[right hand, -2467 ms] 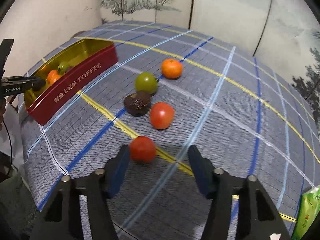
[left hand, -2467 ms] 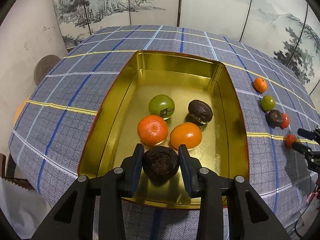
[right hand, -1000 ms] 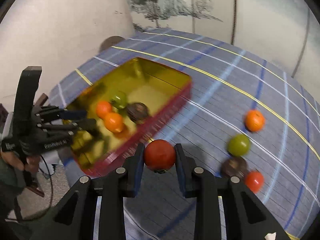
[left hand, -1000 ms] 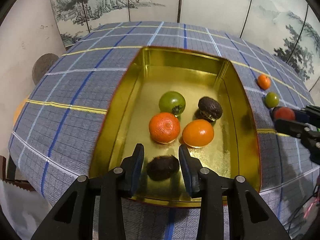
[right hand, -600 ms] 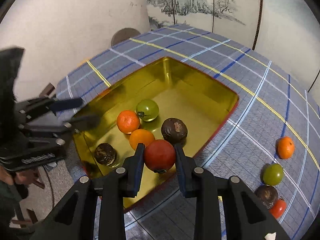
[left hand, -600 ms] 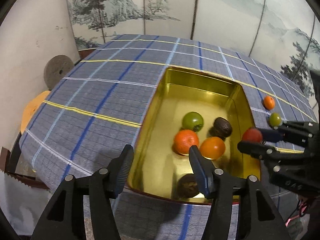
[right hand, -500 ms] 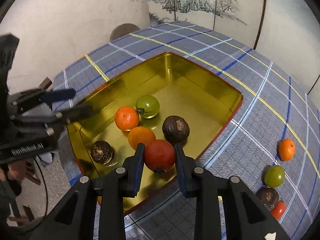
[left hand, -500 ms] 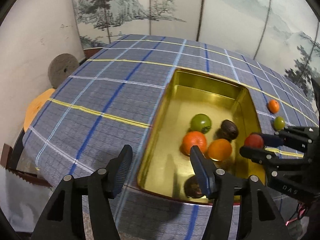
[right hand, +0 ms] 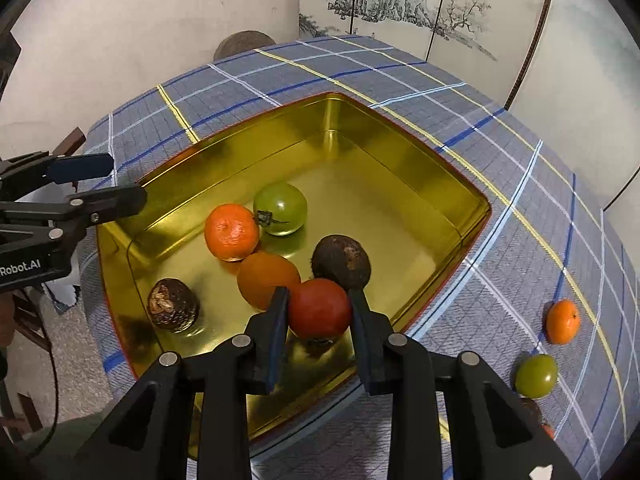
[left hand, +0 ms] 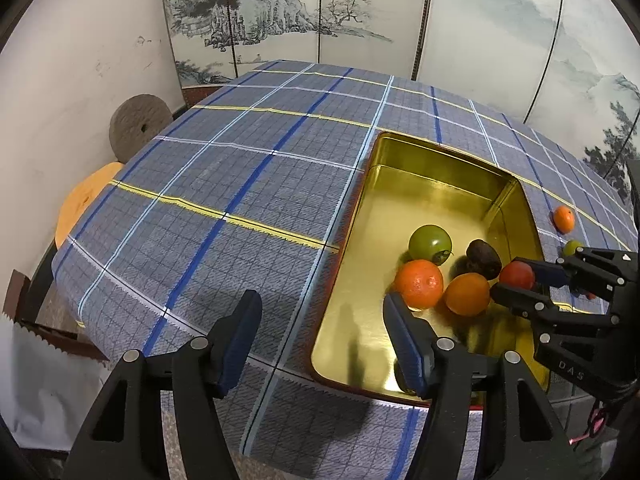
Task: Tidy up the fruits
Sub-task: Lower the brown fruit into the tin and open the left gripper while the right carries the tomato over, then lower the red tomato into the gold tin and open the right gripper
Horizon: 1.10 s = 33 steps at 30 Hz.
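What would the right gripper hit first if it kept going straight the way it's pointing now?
Probably the gold floor of the tin, just short of the dark brown fruit. The right gripper, shut on the red tomato, points down into it. Depth is unclear, so the fruit might come first.

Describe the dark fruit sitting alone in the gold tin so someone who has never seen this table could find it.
Start at the gold tin on the plaid tablecloth. Most fruit clusters mid-tin; look instead toward the corner nearest the open left claw. The dark brown wrinkled fruit lies there alone, touching nothing, unlike its twin beside the oranges.
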Each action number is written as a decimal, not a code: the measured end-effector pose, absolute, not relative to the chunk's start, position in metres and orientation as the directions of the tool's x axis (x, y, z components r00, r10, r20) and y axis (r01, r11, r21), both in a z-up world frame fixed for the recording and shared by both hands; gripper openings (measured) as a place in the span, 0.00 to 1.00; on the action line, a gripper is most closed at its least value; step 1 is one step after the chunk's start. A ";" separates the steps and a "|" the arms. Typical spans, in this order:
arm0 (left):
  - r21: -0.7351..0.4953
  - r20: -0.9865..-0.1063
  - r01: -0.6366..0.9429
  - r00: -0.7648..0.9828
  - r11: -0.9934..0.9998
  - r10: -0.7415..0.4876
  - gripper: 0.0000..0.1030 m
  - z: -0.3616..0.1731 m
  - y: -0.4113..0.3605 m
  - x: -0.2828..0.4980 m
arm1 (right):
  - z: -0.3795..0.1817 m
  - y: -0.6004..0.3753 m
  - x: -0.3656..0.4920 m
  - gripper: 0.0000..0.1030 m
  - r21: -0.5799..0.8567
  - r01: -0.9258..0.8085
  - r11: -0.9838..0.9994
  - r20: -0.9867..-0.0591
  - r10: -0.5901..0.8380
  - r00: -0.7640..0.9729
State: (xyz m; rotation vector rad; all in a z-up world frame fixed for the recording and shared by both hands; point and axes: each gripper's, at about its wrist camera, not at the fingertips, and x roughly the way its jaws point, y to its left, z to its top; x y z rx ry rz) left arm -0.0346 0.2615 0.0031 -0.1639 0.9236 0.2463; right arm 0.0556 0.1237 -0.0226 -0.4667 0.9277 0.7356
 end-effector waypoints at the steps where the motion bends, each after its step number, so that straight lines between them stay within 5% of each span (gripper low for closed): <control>1: -0.035 -0.804 -0.280 0.578 0.959 0.139 0.62 0.003 0.262 -0.035 | -0.023 0.123 0.057 0.26 -0.062 -0.741 0.669 -0.847 0.357 0.394; 33: -0.047 -0.809 -0.275 0.575 0.960 0.125 0.64 0.002 0.243 -0.024 | -0.023 0.104 0.068 0.32 -0.078 -0.690 0.720 -0.829 0.337 0.446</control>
